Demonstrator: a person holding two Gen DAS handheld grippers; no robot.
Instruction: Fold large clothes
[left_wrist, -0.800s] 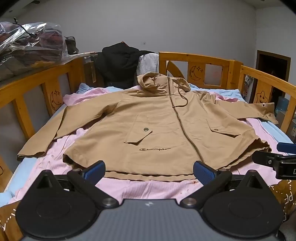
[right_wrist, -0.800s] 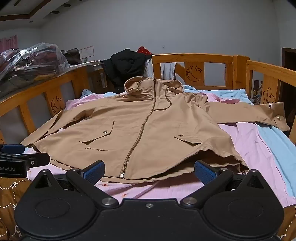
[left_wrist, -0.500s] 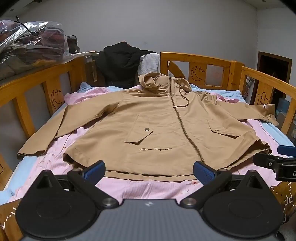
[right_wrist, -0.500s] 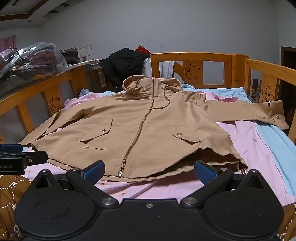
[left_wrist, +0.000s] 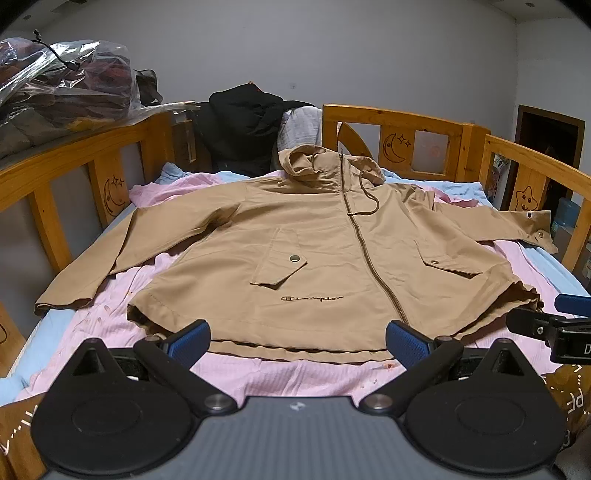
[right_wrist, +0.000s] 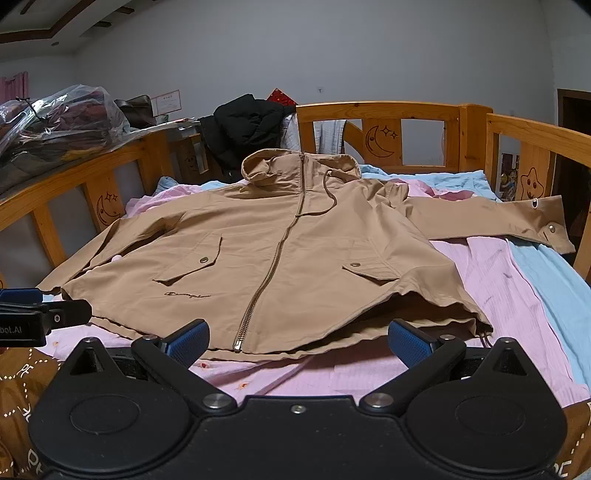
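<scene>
Jacket, tan and zipped, lay flat on the pink sheet of the bed, unmoved since earlier. Left gripper and right gripper stayed wide, empty, near its hem. Only the right view showed the hem's zipper end.

tan hooded jacket, zipped, spread flat, sleeves out

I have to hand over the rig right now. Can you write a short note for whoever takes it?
Left gripper: open, holds nothing, just short of the jacket's hem.
Right gripper: open, holds nothing, also at the hem.
Jacket: tan, hooded, zipped, face up on the pink sheet, both sleeves spread out to the sides.
Done: jacket laid flat.
Left: no fold made yet; sleeves and body all still to fold.
</scene>
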